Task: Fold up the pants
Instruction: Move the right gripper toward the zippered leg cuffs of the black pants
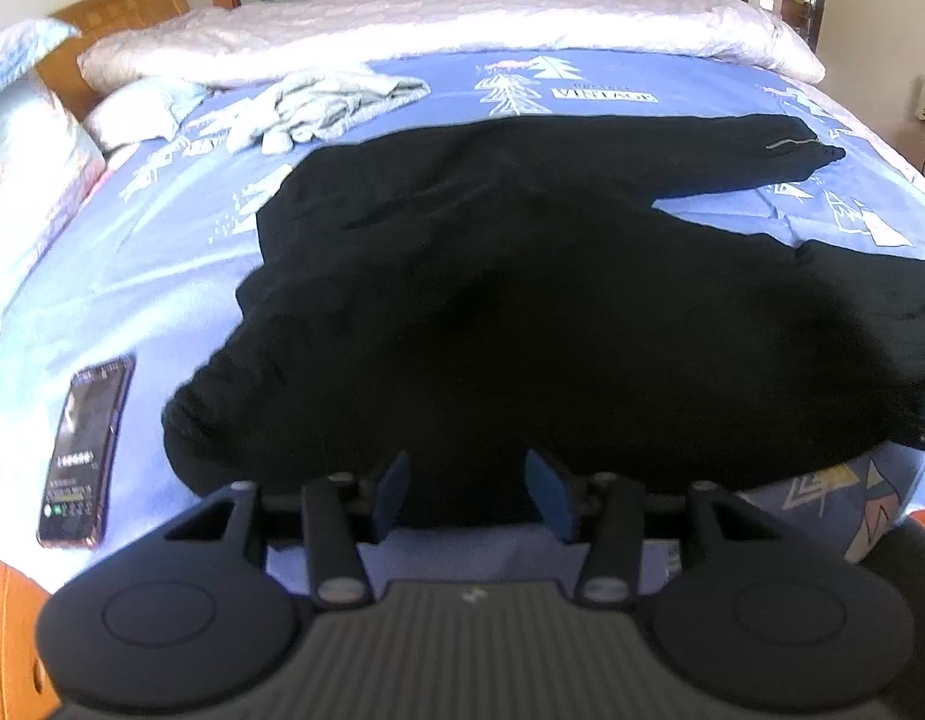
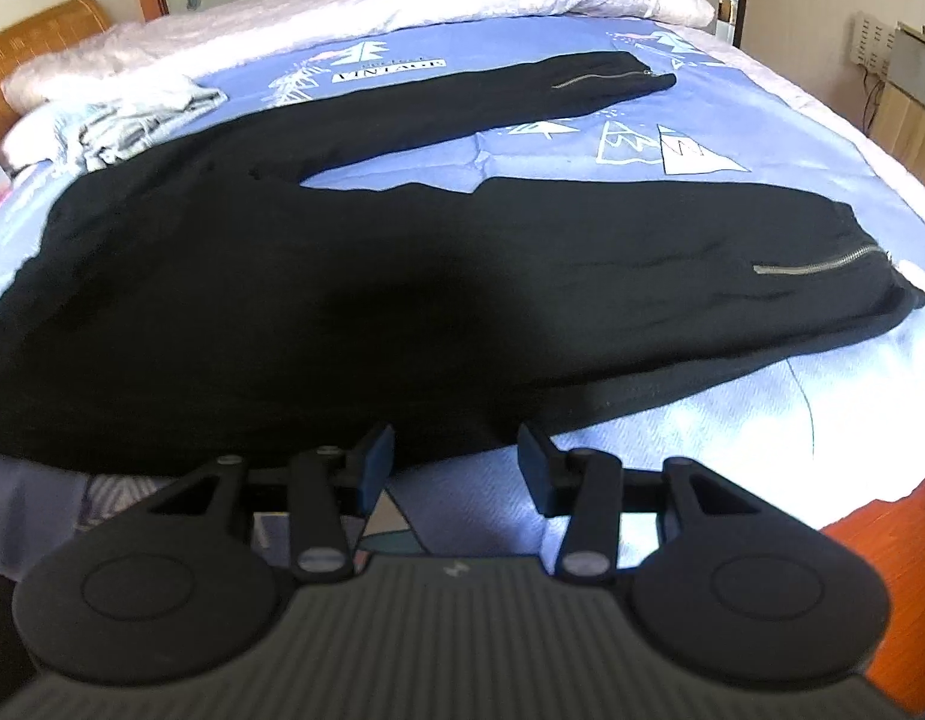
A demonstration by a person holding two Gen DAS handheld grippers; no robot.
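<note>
Black pants lie spread flat on the blue patterned bedsheet, waist to the left, two legs splayed to the right. In the right wrist view the pants show both legs, each with a silver zipper near the cuff. My left gripper is open and empty, at the near edge of the waist end. My right gripper is open and empty, at the near edge of the near leg.
A phone lies on the sheet at the near left. A crumpled grey garment lies at the far left, with pillows beside it. A pink quilt runs along the far side. The bed's near wooden edge shows orange.
</note>
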